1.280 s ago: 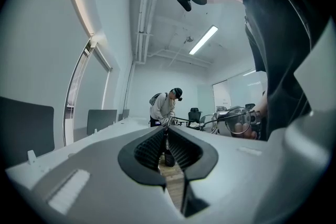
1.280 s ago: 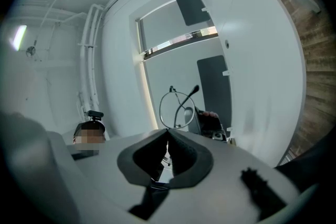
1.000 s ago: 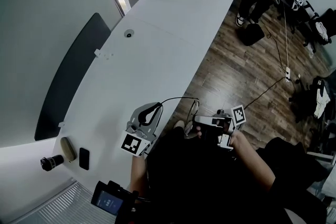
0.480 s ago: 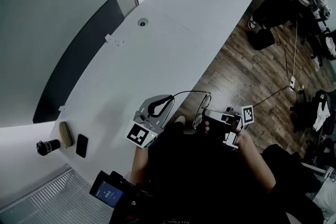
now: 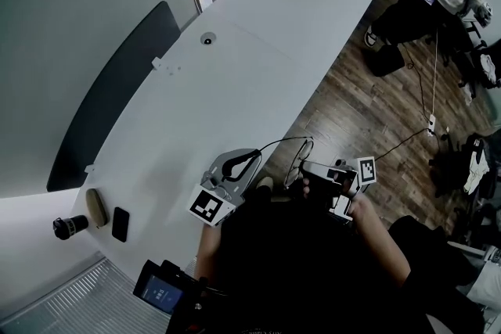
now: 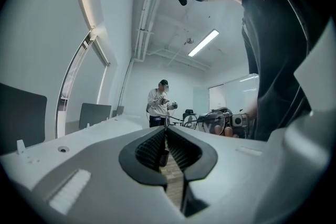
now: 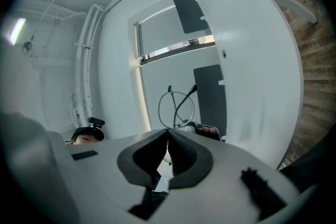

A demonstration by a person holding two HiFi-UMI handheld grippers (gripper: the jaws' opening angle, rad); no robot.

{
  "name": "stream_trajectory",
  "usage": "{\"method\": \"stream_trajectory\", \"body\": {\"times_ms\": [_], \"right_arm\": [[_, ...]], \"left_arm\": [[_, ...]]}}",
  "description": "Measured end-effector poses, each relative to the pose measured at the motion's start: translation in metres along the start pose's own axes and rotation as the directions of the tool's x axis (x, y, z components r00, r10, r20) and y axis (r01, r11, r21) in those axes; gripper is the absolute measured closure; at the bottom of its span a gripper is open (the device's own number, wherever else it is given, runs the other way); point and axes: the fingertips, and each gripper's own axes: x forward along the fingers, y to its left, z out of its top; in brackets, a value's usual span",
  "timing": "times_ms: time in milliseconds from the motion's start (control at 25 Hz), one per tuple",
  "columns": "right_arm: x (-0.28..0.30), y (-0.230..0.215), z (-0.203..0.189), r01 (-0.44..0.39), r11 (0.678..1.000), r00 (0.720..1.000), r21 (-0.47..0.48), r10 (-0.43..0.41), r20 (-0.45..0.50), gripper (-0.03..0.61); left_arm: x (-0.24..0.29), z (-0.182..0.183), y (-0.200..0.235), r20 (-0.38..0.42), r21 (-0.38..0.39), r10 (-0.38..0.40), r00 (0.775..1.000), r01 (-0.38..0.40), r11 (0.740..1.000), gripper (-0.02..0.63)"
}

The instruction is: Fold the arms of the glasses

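Fingers (image 7: 185, 156) of right gripper (image 7: 168, 131) clamp glasses (image 7: 176, 107) rim; left gripper (image 6: 165, 127) pinches arm (image 5: 275, 142) (thin wire: likely light, springy, easily bent). Best grip near hinge.

Thin dark wire-frame glasses (image 5: 300, 160), round lenses, aloft, upright; 1 arm extended sideways, unfolded.

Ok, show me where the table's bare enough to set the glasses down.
Bare: the wide white table stretch between the round grommet and the left claw holding the glasses. Crowded: the near-left corner, with the phone, tan case and dark cylinder.
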Motion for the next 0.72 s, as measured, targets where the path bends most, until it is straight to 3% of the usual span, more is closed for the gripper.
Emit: {"method": "stream_trajectory", "body": {"times_ms": [720], "right_arm": [[-0.002,-0.006,0.013,0.025,0.999,0.995,-0.029,-0.022,0.095,0.568]], "left_arm": [[0.006,-0.006,-0.035,-0.016,0.013,-0.120,0.993,0.120,0.993,0.591]]}}
